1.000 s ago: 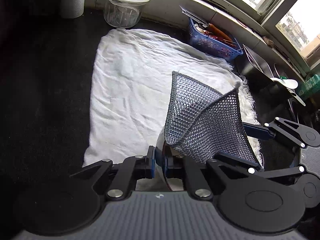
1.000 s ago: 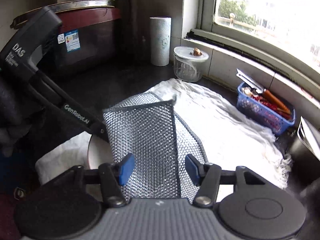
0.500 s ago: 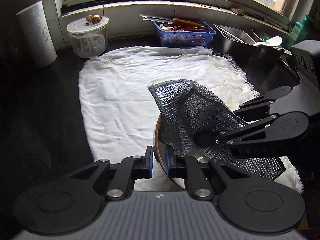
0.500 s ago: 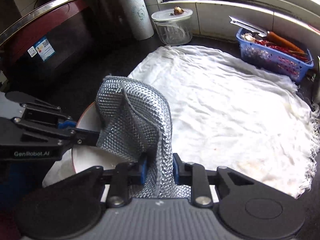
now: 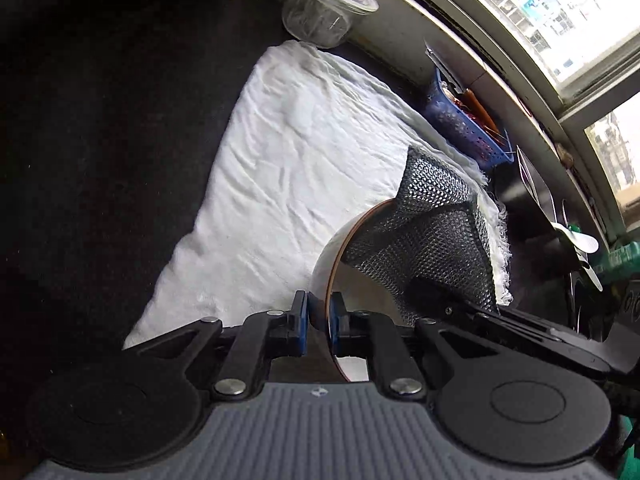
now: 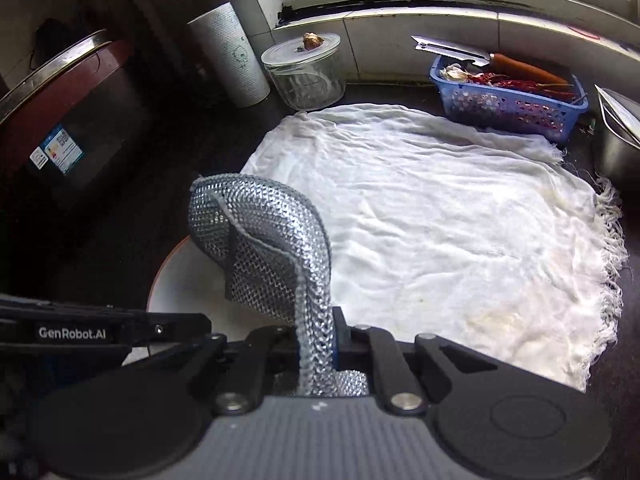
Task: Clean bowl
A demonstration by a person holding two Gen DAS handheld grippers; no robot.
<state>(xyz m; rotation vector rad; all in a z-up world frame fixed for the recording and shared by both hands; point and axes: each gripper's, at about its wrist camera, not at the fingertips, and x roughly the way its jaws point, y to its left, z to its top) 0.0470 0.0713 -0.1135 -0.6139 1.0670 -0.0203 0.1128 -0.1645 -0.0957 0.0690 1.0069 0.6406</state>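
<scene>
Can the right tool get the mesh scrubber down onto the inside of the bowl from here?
Probably yes. The right tool is shut on the mesh scrubber, which already drapes over the bowl. The left tool pinches the bowl's rim at the near side, leaving the open interior free.

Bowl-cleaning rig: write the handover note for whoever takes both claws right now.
Left claw: shut on the rim of the bowl, one finger inside the rim and one outside, holding it tipped over the white cloth.
Right claw: shut on the metal mesh scrubber, which drapes forward into the bowl's white interior.
Done: bowl gripped, scrubber in contact with the inside.
Left: scrub around the interior; how clean it already is cannot be judged, since the scrubber covers much of it. Then set bowl and scrubber down.
Nearby: blue basket, glass jar.
</scene>
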